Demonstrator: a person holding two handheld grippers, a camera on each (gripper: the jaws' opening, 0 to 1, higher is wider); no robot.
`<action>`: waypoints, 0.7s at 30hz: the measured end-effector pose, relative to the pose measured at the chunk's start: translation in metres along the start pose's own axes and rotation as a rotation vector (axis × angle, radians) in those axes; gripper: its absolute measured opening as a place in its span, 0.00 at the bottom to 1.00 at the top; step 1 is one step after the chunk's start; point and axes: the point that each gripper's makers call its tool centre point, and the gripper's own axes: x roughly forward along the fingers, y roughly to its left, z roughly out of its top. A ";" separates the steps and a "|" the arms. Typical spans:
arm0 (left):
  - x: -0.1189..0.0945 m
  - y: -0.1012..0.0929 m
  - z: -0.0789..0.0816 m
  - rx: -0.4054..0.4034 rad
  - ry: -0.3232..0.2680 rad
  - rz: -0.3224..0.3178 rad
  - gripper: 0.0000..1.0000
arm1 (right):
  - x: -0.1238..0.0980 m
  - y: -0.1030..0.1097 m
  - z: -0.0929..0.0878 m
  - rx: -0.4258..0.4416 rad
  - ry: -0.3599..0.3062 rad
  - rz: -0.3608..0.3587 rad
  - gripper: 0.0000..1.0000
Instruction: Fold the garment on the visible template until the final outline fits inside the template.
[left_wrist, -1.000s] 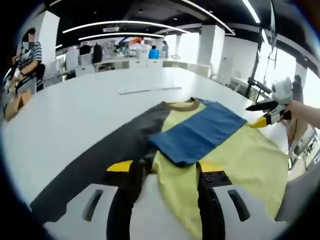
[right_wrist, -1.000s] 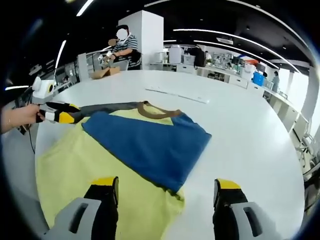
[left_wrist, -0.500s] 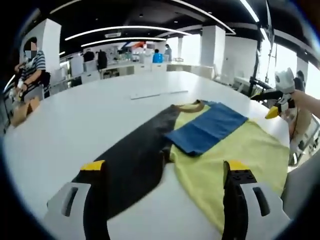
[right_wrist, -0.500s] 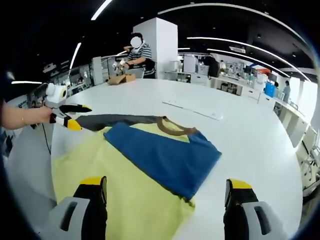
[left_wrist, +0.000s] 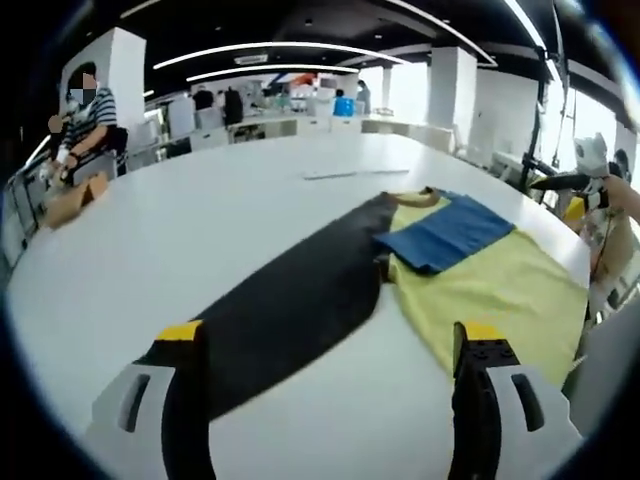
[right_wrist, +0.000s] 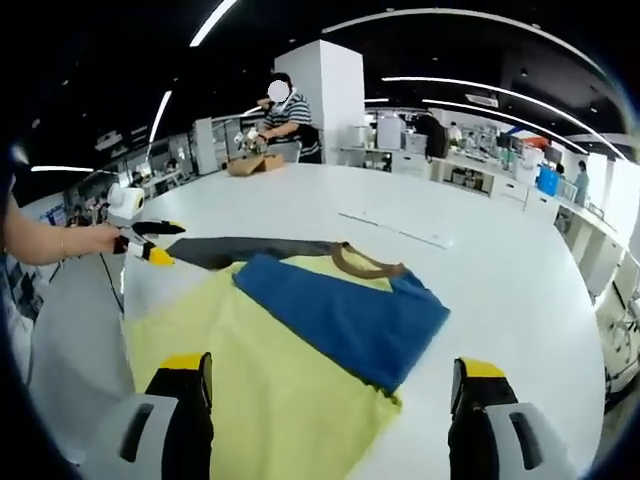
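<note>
Overlapping garment (right_wrist: 300, 370), blue sleeve (right_wrist: 345, 320)

Broad white table (left_wrist: 180, 240) under a partly folded yellow, blue and dark garment (right_wrist: 300, 340), pale strip (right_wrist: 395, 228) beyond

The T-shirt (right_wrist: 300, 340) is soft matt cloth in yellow, blue and charcoal with a ribbed brown collar (right_wrist: 365, 266), lying on a smooth, faintly glossy white table (left_wrist: 200, 220), while each claw shows matt black jaws, yellow tips and grey plastic housing.
</note>
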 end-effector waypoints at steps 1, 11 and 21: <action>-0.002 0.003 -0.002 -0.002 0.002 0.006 0.98 | -0.001 0.000 0.000 -0.005 -0.001 -0.005 0.99; -0.021 0.038 -0.019 -0.040 0.011 0.106 0.91 | -0.012 0.009 -0.003 0.014 -0.012 -0.011 0.99; -0.033 0.069 -0.038 -0.088 0.027 0.208 0.84 | -0.024 0.021 -0.010 0.026 -0.015 -0.024 0.98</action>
